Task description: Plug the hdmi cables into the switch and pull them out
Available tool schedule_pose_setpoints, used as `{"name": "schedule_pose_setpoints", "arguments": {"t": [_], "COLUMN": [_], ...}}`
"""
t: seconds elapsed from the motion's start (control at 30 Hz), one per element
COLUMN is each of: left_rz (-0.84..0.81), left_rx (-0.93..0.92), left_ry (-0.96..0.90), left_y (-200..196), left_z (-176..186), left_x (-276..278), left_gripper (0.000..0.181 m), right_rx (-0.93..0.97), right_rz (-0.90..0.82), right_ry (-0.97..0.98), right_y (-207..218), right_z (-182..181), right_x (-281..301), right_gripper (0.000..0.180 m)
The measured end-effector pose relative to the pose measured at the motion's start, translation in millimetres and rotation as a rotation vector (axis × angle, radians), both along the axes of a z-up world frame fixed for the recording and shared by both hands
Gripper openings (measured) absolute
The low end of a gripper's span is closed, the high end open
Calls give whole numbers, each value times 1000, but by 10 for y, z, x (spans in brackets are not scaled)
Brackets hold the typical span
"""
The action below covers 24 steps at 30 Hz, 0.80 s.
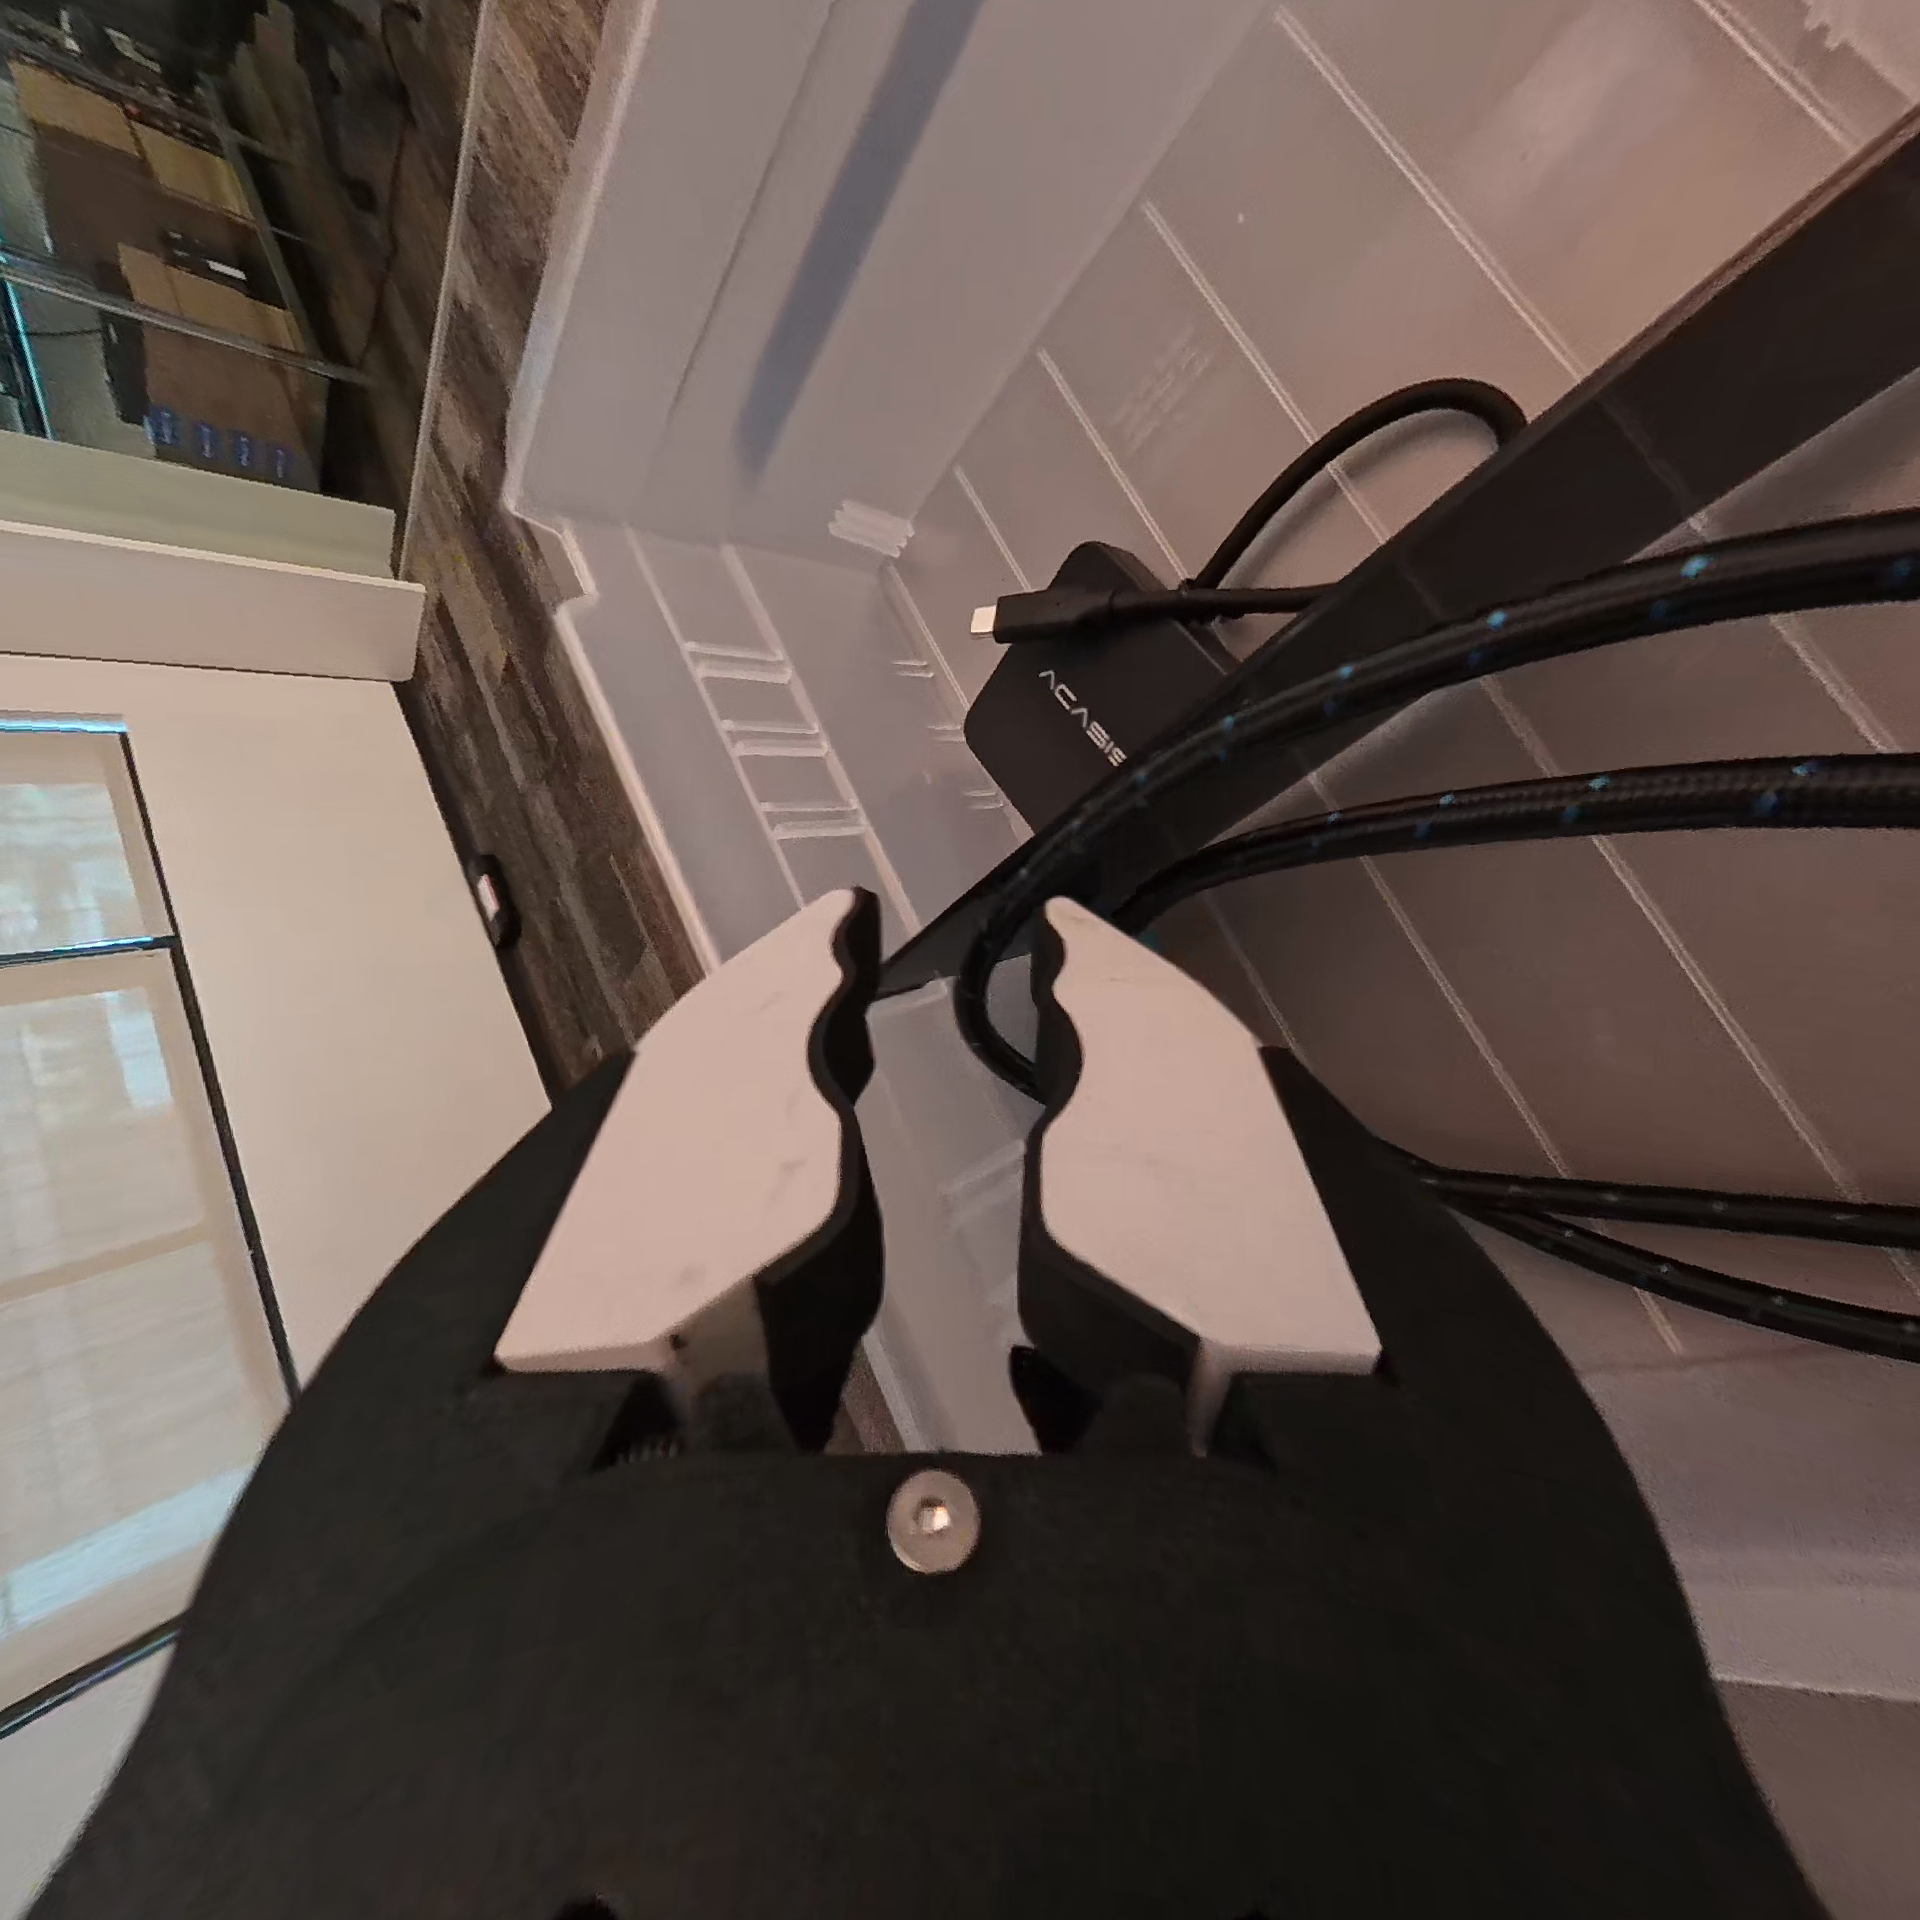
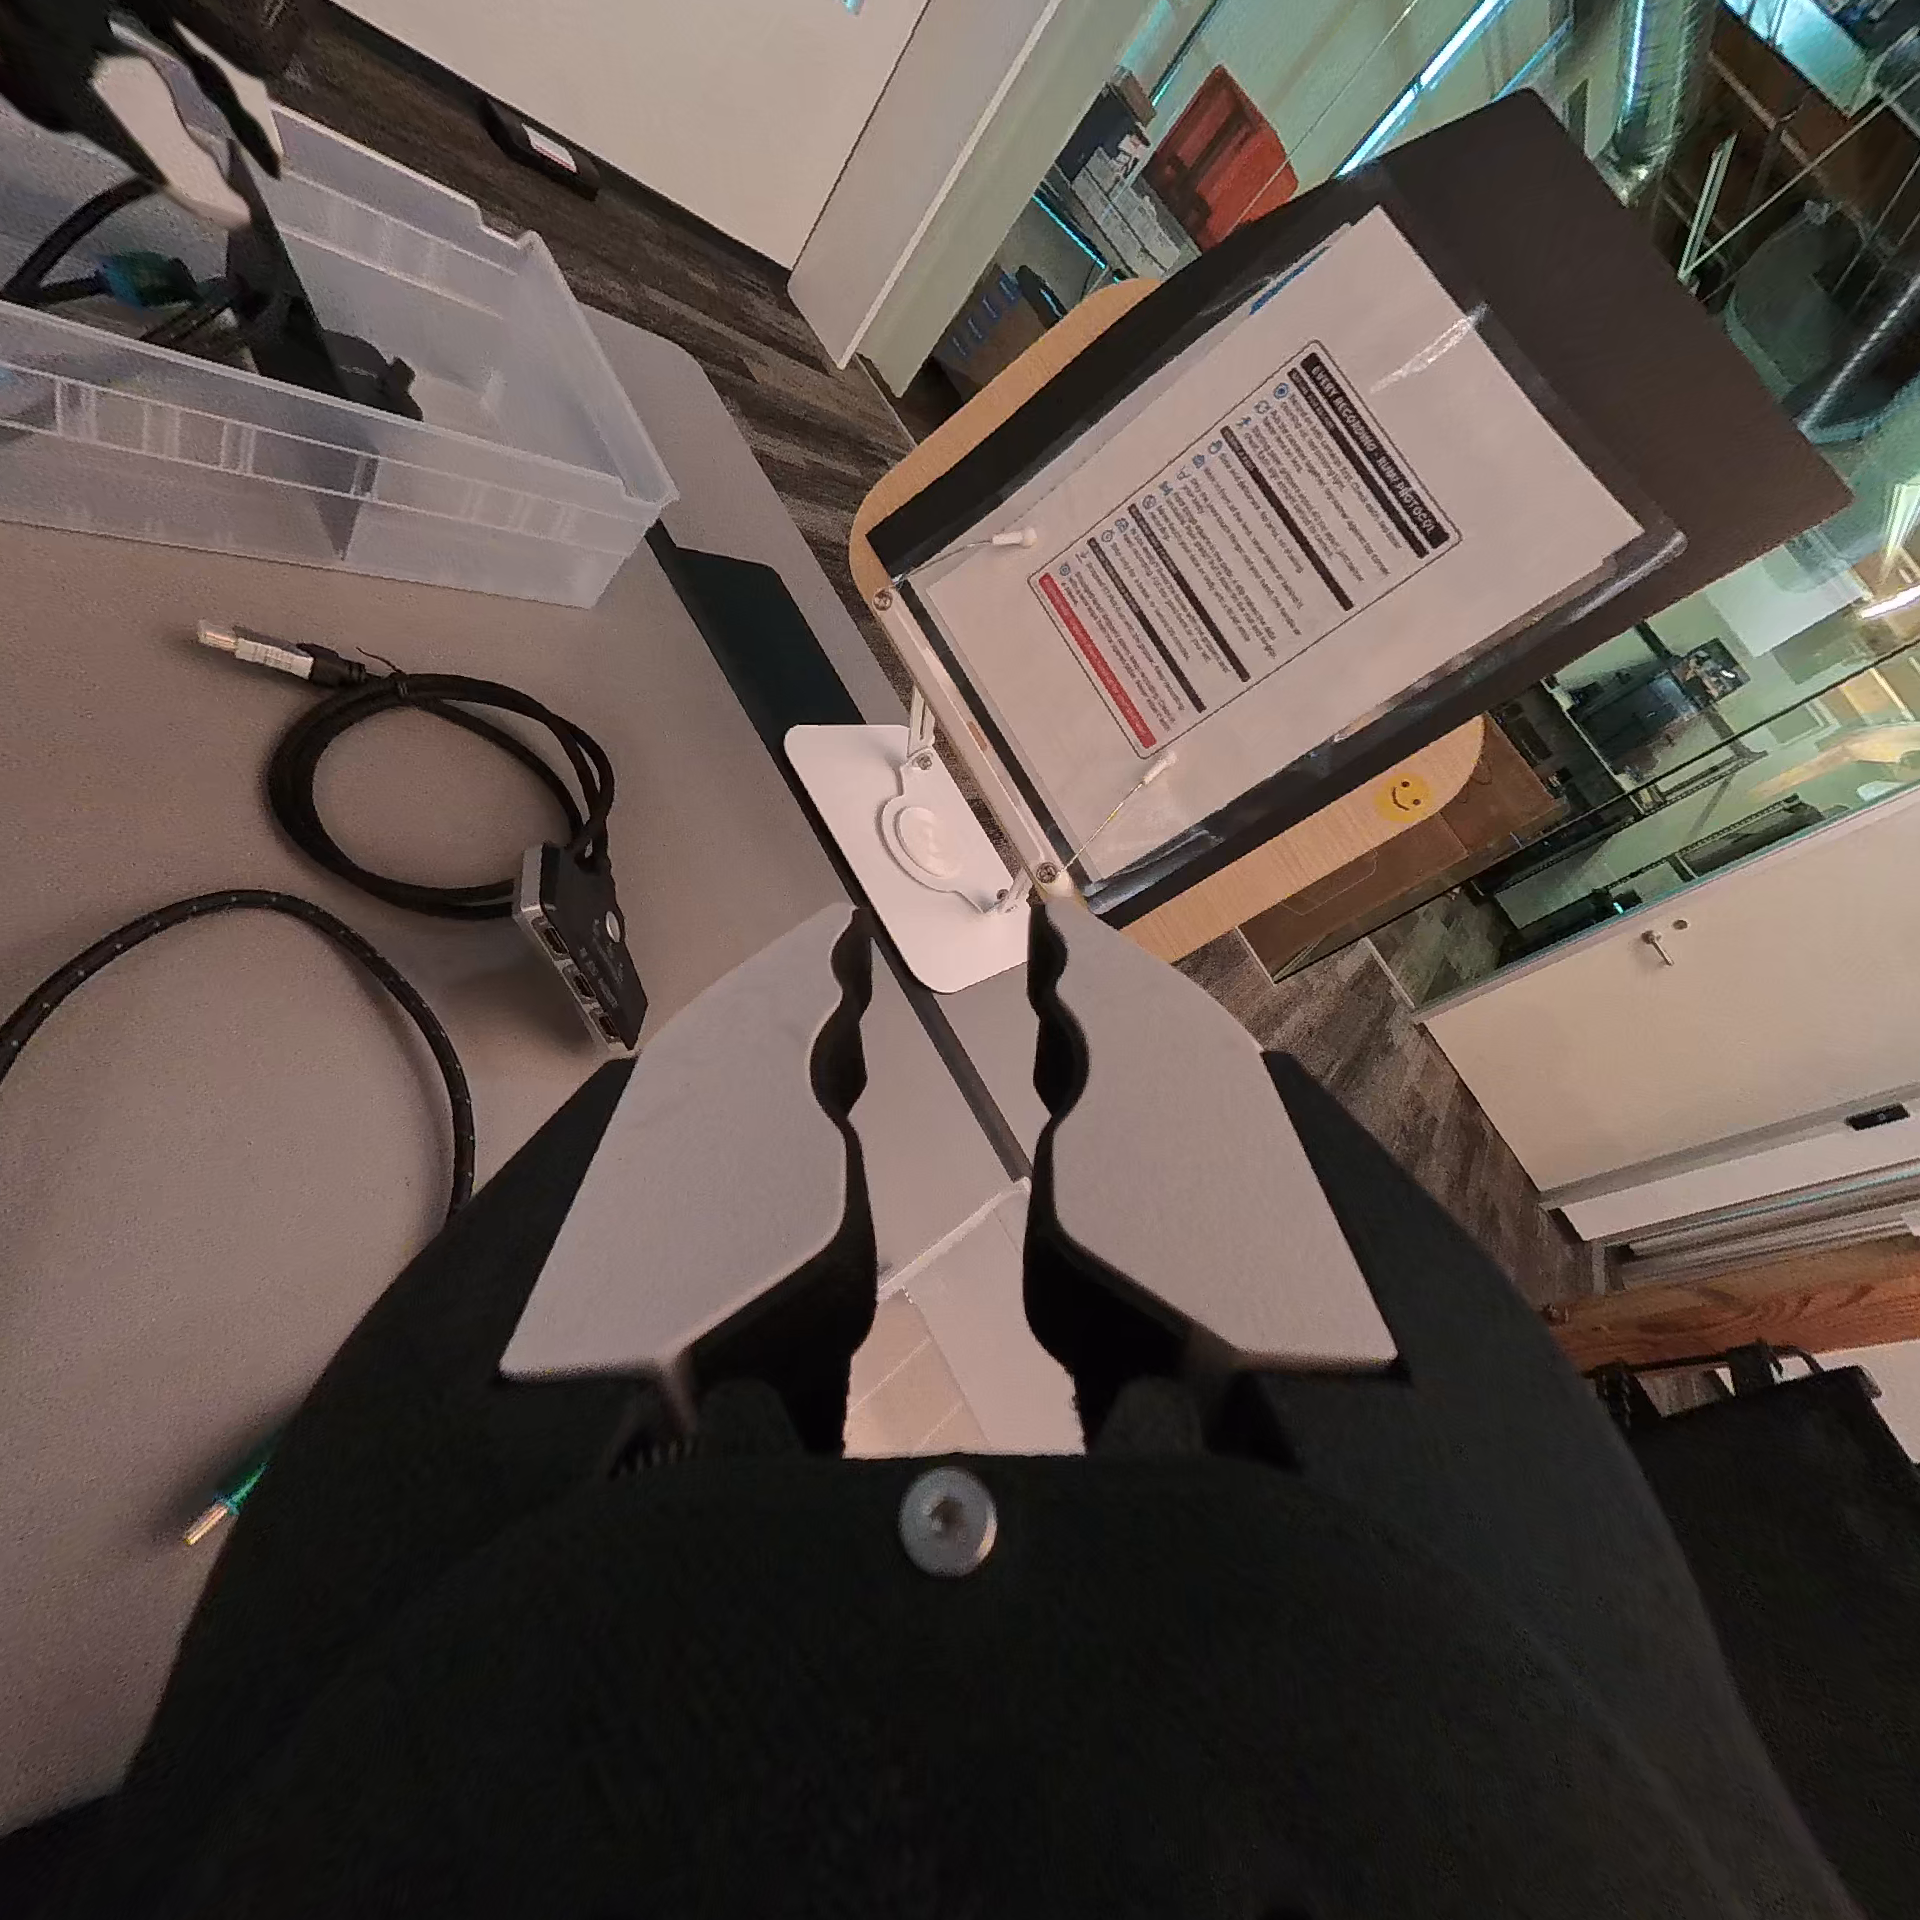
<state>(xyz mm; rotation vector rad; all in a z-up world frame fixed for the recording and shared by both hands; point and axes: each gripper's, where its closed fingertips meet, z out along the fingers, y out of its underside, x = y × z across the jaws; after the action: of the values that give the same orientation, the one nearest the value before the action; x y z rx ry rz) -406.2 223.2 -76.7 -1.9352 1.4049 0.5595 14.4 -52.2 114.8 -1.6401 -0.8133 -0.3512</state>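
Observation:
In the right wrist view a small black and silver HDMI switch (image 2: 584,948) lies on the grey table (image 2: 156,1195), its own black cable coiled behind it (image 2: 436,790). A braided black HDMI cable (image 2: 312,930) curves in front of it, with its plug (image 2: 208,1525) at the lower left, unplugged. My right gripper (image 2: 945,925) is open and empty, right of the switch, over the table's edge. My left gripper (image 1: 956,935) is open inside a clear plastic bin (image 1: 727,312). A loop of braided black cable (image 1: 987,1023) passes between its jaws, not pinched. That gripper also shows far off in the right wrist view (image 2: 177,135).
The bin holds several braided cables (image 1: 1558,790), a black box (image 1: 1081,686) with a short USB-C lead (image 1: 1049,615), and a black divider (image 1: 1662,364). The bin (image 2: 312,488) stands at the table's back left. A sign stand with a white base (image 2: 914,862) stands beyond the table edge.

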Motion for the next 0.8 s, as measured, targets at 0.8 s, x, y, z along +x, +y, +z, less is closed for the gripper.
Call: {"name": "schedule_pose_setpoints", "arguments": {"t": [0.8], "left_rz": [-263], "left_rx": [717], "left_ry": [-290], "left_y": [-1278], "left_z": [2356], "left_x": [835], "left_gripper": [8], "right_rx": [-76], "right_rz": [275], "right_ry": [73], "right_y": [75], "right_z": [-182], "right_x": [-688], "right_gripper": [29]}}
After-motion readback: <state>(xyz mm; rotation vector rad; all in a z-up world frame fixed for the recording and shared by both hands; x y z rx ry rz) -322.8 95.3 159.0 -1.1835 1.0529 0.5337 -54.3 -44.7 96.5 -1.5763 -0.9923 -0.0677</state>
